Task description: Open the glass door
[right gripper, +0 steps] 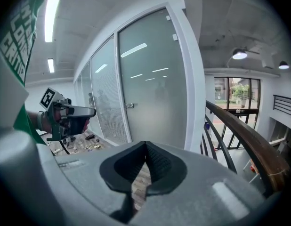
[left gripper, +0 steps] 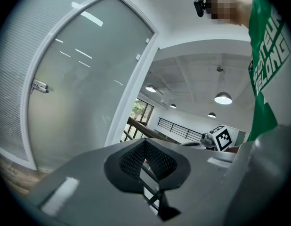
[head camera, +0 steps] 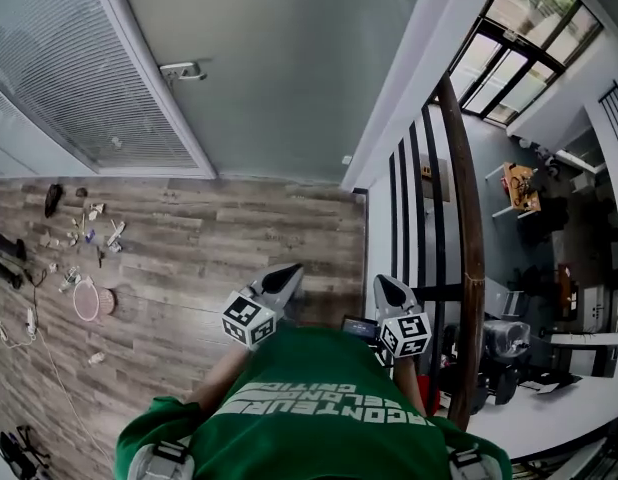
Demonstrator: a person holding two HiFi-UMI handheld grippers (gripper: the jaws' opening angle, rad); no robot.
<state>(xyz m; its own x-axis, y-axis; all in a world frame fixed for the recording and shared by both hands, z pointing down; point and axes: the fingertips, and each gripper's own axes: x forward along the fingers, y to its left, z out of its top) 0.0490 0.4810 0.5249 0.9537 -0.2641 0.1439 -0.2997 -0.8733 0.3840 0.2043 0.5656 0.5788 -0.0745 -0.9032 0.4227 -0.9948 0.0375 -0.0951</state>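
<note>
The frosted glass door (head camera: 279, 58) in its white frame stands closed ahead of me, its metal handle (head camera: 182, 70) at the left edge. Both grippers are held out from my chest, well short of the door. The left gripper (head camera: 285, 276) is shut with nothing in it; in the left gripper view the door (left gripper: 84, 88) and handle (left gripper: 40, 86) lie far off to the left. The right gripper (head camera: 389, 286) is shut and empty too. Beyond its closed tips, the right gripper view shows the door (right gripper: 155, 79), its handle (right gripper: 130, 105), and the left gripper (right gripper: 70, 114) at the left.
A wooden handrail on black bars (head camera: 467, 248) runs along my right over a drop to a lower floor. Glass panels with blinds (head camera: 59, 68) adjoin the door on the left. Several small items and a white ring (head camera: 86, 301) litter the wood floor at left.
</note>
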